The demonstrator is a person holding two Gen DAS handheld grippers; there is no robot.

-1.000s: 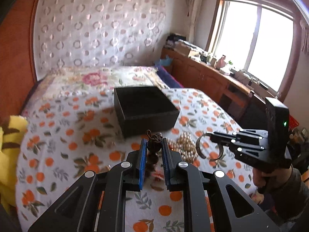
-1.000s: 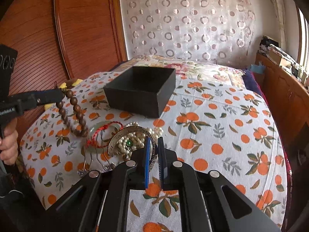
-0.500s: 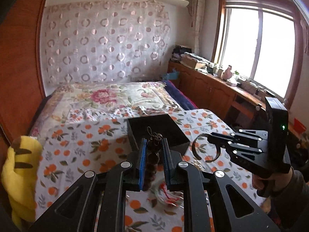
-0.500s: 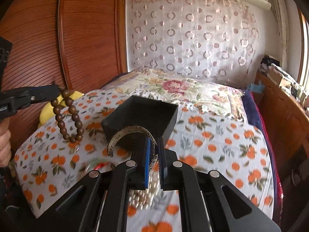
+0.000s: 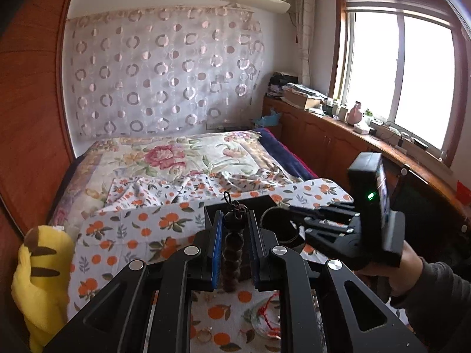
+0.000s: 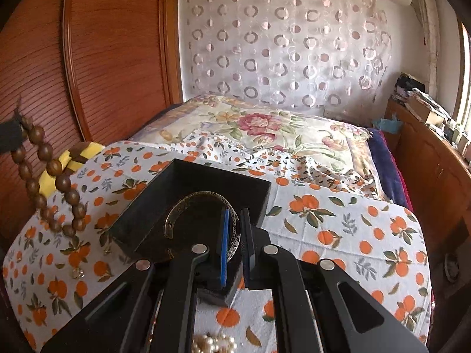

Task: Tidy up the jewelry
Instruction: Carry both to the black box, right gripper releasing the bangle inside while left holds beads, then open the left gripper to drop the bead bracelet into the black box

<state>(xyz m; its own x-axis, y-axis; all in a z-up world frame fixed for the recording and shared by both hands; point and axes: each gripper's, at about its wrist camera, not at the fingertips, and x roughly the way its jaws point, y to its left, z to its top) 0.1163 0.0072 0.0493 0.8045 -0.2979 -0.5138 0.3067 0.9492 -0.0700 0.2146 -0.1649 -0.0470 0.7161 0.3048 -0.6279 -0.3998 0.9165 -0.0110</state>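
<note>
My left tongs (image 5: 234,229) are clenched on a string of brown wooden beads (image 6: 44,176), which dangles above the orange-print bedspread (image 6: 338,229) left of the black box (image 6: 206,176). My right tongs (image 6: 235,232) are pinched nearly closed on a metal cuff bangle (image 6: 188,209), holding it over the open box. Pearls (image 6: 215,344) and a red cord bracelet (image 5: 265,314) lie on the bed.

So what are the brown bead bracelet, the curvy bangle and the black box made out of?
The bead bracelet looks like polished wood: brown, round, softly shiny beads. The open cuff bangle looks like aged metal, maybe brass or silver: dull gleam and engraved marks on its band. The black box seems to be stiff cardboard with a matte finish, though that is uncertain.
</note>
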